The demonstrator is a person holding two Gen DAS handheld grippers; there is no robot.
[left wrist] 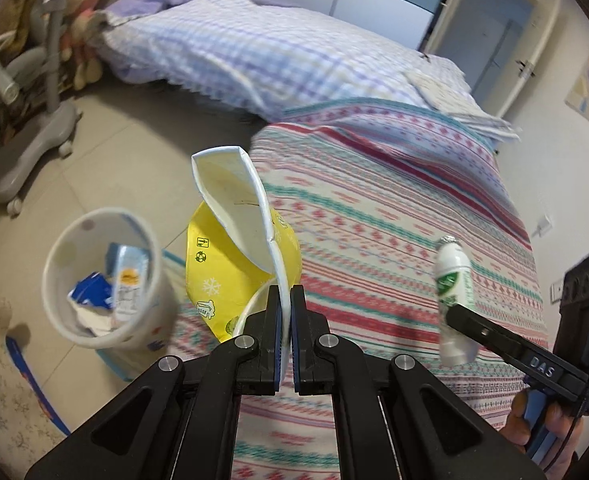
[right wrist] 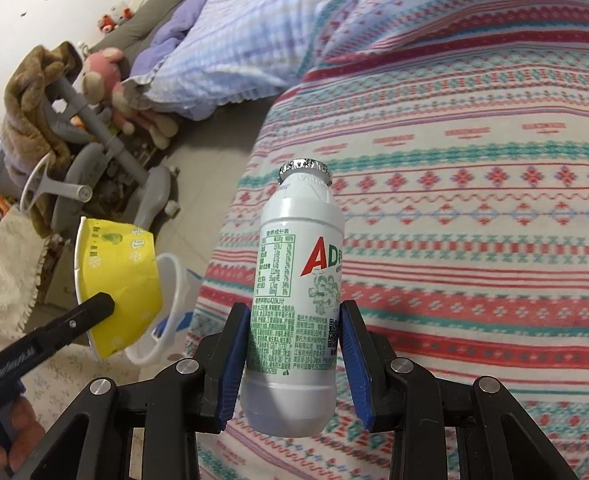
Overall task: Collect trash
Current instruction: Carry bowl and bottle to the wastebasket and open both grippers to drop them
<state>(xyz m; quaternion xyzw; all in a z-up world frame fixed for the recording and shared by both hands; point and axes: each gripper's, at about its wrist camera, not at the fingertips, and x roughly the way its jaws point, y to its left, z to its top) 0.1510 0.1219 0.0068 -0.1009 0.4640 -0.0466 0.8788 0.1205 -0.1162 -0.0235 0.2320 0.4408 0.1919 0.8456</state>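
1. Pinching only the thin rim, the left gripper held the crushed yellow cup at frame centre; it could slip short of the bin, lower left.
2. The right gripper clamped the white bottle low; it could tip out.

Red "AD" on the bottle; "DAS" on the right tool.

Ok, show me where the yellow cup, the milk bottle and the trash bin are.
yellow cup (left wrist: 230, 264): left wrist view, on its yellow outer wall.
milk bottle (right wrist: 294, 280): right wrist view, on its printed label.
trash bin (left wrist: 56, 256): left wrist view, on its inner wall.
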